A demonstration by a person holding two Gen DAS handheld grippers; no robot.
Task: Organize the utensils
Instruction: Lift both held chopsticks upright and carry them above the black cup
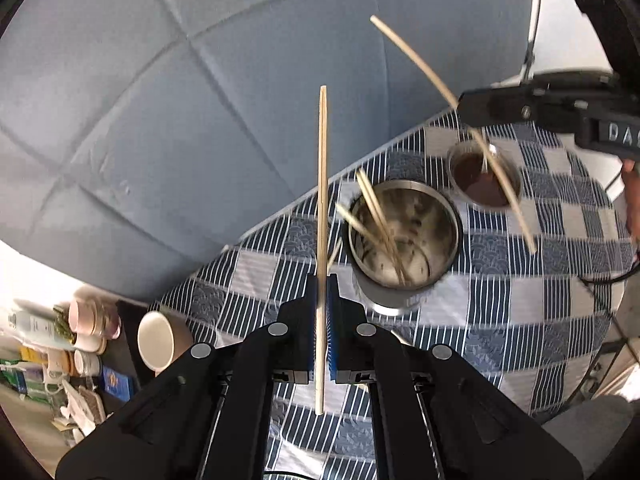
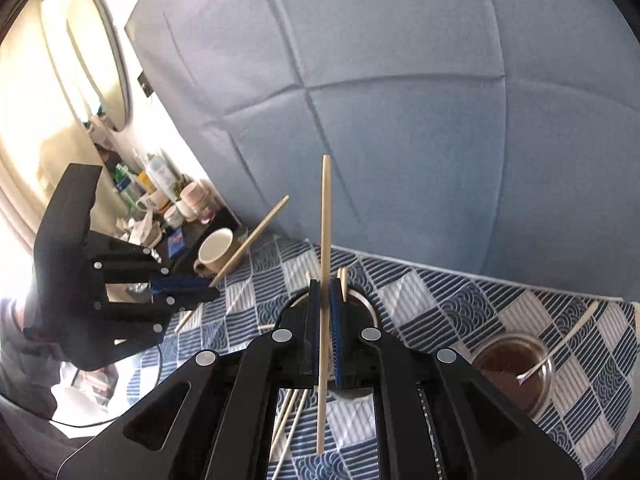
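My left gripper [image 1: 322,284] is shut on a wooden chopstick [image 1: 322,200] that stands upright between its blue pads, above the table. A steel cup [image 1: 404,240] just right of it holds several chopsticks. My right gripper [image 2: 325,292] is shut on another upright chopstick [image 2: 325,280], directly above the steel cup [image 2: 366,300]. In the left wrist view the right gripper [image 1: 476,114] enters from the upper right with its chopstick [image 1: 424,64] slanting over the cup. In the right wrist view the left gripper [image 2: 208,286] is at left with its chopstick [image 2: 248,242].
A glass bowl of brown sauce [image 1: 484,176] with a spoon stands behind the steel cup, also seen in the right wrist view [image 2: 516,368]. The table has a blue checked cloth [image 1: 540,280]. A beige mug [image 1: 160,340] and bottles sit at the left. A blue padded wall [image 1: 200,100] is behind.
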